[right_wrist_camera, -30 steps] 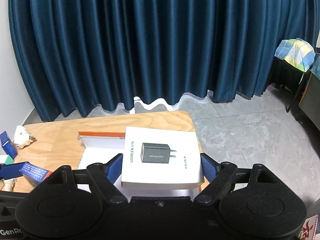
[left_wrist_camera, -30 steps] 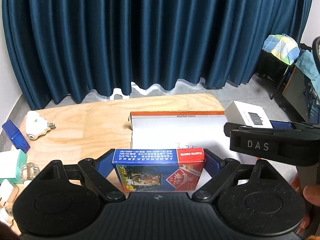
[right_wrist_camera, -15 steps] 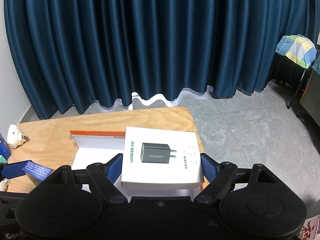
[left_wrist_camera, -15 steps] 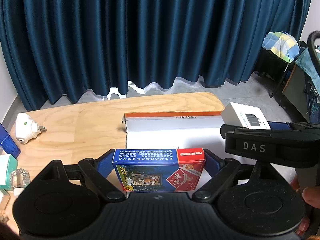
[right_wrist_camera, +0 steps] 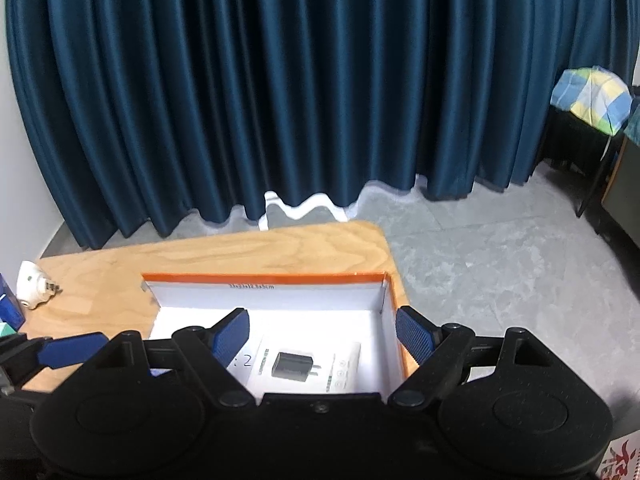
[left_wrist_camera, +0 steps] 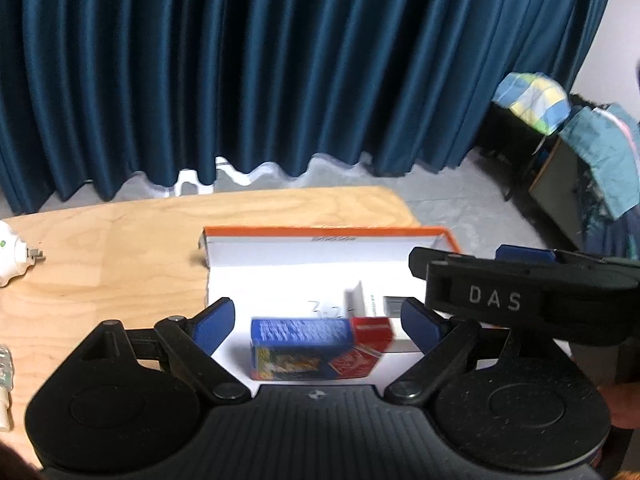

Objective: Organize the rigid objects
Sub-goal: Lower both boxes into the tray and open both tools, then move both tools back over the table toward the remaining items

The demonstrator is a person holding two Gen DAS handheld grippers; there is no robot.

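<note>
An orange-rimmed white cardboard box [left_wrist_camera: 320, 236] stands on the wooden table; it also shows in the right wrist view [right_wrist_camera: 264, 280]. A blue and red playing-card box [left_wrist_camera: 320, 346] lies inside it, below my open left gripper [left_wrist_camera: 316, 316]. A white charger box [right_wrist_camera: 302, 366] with a dark plug picture lies on the box floor below my open right gripper [right_wrist_camera: 322, 328]; it also shows in the left wrist view [left_wrist_camera: 376, 308] beside the card box. Neither gripper touches its box. The right gripper's body [left_wrist_camera: 520, 300] reaches in from the right.
A white plug adapter [left_wrist_camera: 12, 254] lies on the table [left_wrist_camera: 100, 260] at the left, also in the right wrist view [right_wrist_camera: 34, 290]. A blue box [right_wrist_camera: 8, 314] and a small clear bottle [left_wrist_camera: 4, 364] sit at the left edge. Dark blue curtains hang behind.
Both grippers opened and let go: the card box and the charger box dropped from the jaws into the orange-rimmed box. Both grippers sit farther over the box.
</note>
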